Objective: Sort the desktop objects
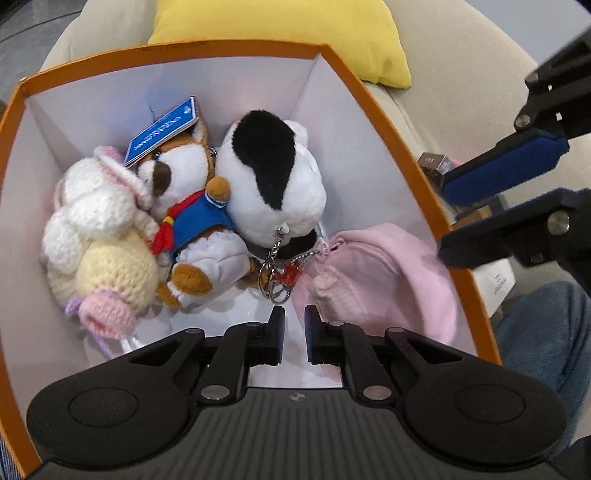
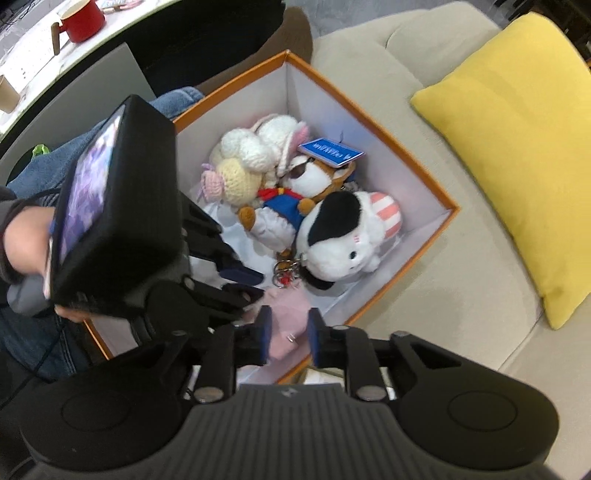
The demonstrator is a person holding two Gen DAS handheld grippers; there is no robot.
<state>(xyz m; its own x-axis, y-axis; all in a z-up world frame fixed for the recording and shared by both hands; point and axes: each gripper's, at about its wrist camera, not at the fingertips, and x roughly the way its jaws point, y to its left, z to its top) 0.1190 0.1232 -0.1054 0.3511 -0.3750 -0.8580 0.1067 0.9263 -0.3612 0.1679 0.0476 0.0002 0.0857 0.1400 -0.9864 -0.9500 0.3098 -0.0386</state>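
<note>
An orange box (image 1: 373,92) with a white inside sits on a beige sofa and holds several plush toys: a crocheted white-and-yellow doll (image 1: 99,221), a brown-and-white dog in a blue vest (image 1: 192,206), a black-and-white plush with a keyring (image 1: 273,173), and a pink plush (image 1: 384,280). The box also shows in the right wrist view (image 2: 417,173). My left gripper (image 1: 294,332) is open and empty, just above the box's near side beside the pink plush. My right gripper (image 2: 289,338) is open and empty, above the box's near corner, over the pink plush (image 2: 288,314).
A yellow cushion (image 2: 517,147) lies on the sofa (image 2: 424,295) beyond the box. A red mug (image 2: 79,20) stands on a white table at top left. The person's jeans-clad legs (image 1: 543,325) are next to the box. Small cartons (image 1: 436,166) lie to its right.
</note>
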